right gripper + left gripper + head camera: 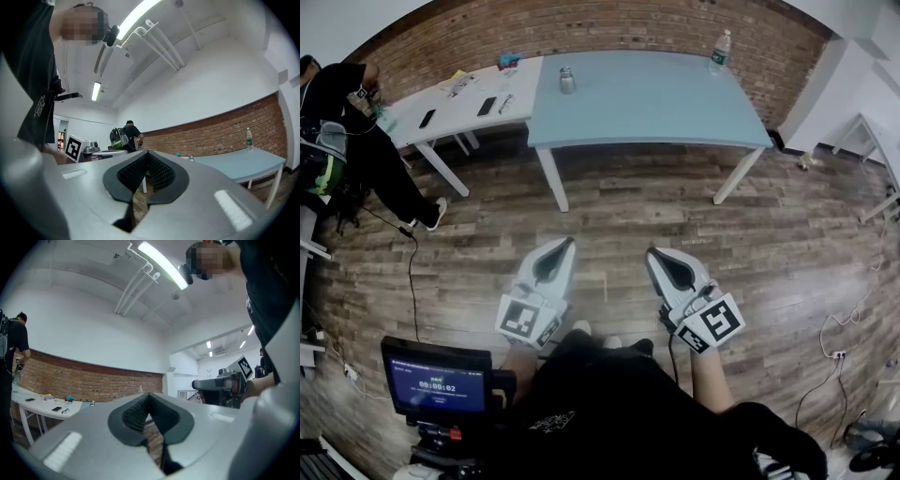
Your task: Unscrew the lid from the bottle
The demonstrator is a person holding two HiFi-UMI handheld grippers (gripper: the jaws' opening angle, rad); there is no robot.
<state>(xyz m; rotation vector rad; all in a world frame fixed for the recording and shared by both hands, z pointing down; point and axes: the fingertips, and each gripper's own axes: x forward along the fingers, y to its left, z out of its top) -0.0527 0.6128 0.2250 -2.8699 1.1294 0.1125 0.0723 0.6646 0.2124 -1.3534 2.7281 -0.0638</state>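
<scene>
A clear plastic bottle point(721, 51) with a green label and a white cap stands at the far right corner of the light blue table point(656, 103). A small metal bottle point(567, 81) stands near the table's far left corner. Both grippers hang over the wooden floor, well short of the table, and hold nothing. My left gripper point(566, 246) is shut, jaws together, pointing toward the table. My right gripper point(653, 254) is shut too. The right gripper view shows the plastic bottle point(249, 138) far off on the table. In the left gripper view the jaws point(150, 395) meet with nothing between them.
A white table point(459, 103) with phones and small items adjoins the blue one on the left, and a person in black point(356, 122) stands beside it. A monitor on a stand point(437, 381) is at my lower left. Cables lie on the floor point(825, 347).
</scene>
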